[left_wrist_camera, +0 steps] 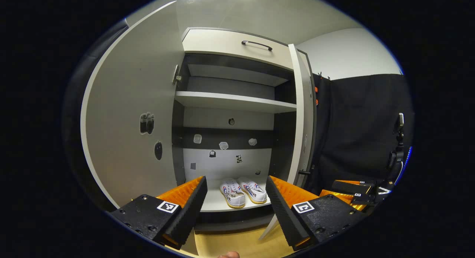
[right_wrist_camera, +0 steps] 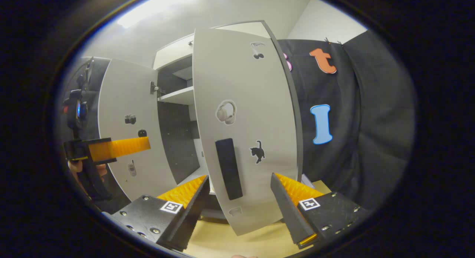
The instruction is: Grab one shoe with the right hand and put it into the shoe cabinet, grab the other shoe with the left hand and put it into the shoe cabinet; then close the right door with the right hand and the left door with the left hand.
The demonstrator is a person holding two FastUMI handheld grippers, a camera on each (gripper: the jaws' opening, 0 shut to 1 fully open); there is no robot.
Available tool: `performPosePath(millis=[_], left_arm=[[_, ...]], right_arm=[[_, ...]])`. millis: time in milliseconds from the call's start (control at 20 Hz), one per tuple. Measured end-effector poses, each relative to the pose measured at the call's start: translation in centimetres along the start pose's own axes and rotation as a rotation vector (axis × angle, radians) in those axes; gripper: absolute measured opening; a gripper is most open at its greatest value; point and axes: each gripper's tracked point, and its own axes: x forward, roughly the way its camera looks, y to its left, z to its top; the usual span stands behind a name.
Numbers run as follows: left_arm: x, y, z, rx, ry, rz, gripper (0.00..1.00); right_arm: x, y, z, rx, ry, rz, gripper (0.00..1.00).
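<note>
Shoes (left_wrist_camera: 243, 191) side by side on shoe cabinet's bottom shelf (left_wrist_camera: 215, 202), left door (left_wrist_camera: 130, 139) and right door (right_wrist_camera: 245, 131) both open, left tongs (left_wrist_camera: 235, 198) spread and empty, right tongs (right_wrist_camera: 239, 193) spread before right door's handle (right_wrist_camera: 229, 169).

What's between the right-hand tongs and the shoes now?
In the right gripper view, the right door stands between the open right tongs and the cabinet; the left gripper view shows the shoes inside.

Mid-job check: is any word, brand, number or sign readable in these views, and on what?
No text can be quoted as read.
shoes: coloured lettering on the sides, too small and blurred to read.
right door: stickers are pictures, no words.
left door: the same, pictures without words.
</note>
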Motion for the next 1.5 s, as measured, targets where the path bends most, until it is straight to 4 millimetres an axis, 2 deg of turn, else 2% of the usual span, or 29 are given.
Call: performPosePath(millis=[200,250,300,350,400,600,650,700,800,900,950,1050,1300,1450,1500], left_arm=[[-0.3,-0.1,0.2,-0.004,-0.004,-0.011,0.96],[-0.3,-0.1,0.1,-0.003,-0.003,-0.012,0.92],[-0.3,-0.1,0.2,-0.002,-0.005,-0.012,0.96],[-0.4,0.0,0.1,-0.001,-0.004,-0.011,0.92],[-0.4,0.0,0.1,-0.001,-0.003,-0.01,0.96],[-0.6,0.4,-0.1,-0.004,0.001,-0.004,0.96],[-0.7,0.6,-0.2,-0.002,0.003,0.0,0.92],[-0.8,0.7,-0.1,-0.001,0.001,0.002,0.96],[-0.9,0.9,0.1,-0.005,-0.003,0.008,0.92],[-1.3,1.1,0.1,-0.007,-0.006,0.014,0.96],[-1.5,1.2,0.2,-0.008,-0.008,0.017,0.92],[-1.9,1.4,0.4,-0.009,-0.011,0.023,0.96],[-4.6,2.6,1.8,-0.022,-0.041,0.05,0.92],[-7.3,4.2,2.7,-0.017,-0.055,0.096,0.92],[-8.3,4.8,2.9,-0.012,-0.06,0.114,0.96]], right_arm=[[-0.4,0.4,-0.2,-0.009,-0.004,-0.007,0.98],[-0.5,0.5,-0.1,-0.006,-0.005,-0.007,0.98],[-0.6,0.5,-0.1,-0.004,-0.007,-0.009,0.98],[-0.6,0.5,0.0,-0.004,-0.01,-0.01,0.98],[-0.6,0.4,0.1,-0.002,-0.013,-0.012,0.98],[-0.8,0.4,0.0,0.001,-0.017,-0.014,0.98],[-0.8,0.4,-0.1,0.001,-0.014,-0.014,0.98],[-0.9,0.4,-0.2,0.003,-0.013,-0.012,0.98],[-1.0,0.7,-0.4,0.002,-0.008,-0.007,0.98],[-0.9,0.9,-0.6,-0.004,-0.003,-0.003,0.98],[-0.9,0.9,-0.7,-0.005,-0.001,0.001,0.98],[-0.7,1.1,-0.8,-0.004,0.004,0.008,0.98],[-0.3,1.7,-1.7,-0.003,0.02,0.036,0.98],[0.3,2.3,-2.6,0.002,0.037,0.056,0.98],[0.5,2.7,-2.9,0.005,0.042,0.064,0.98]])
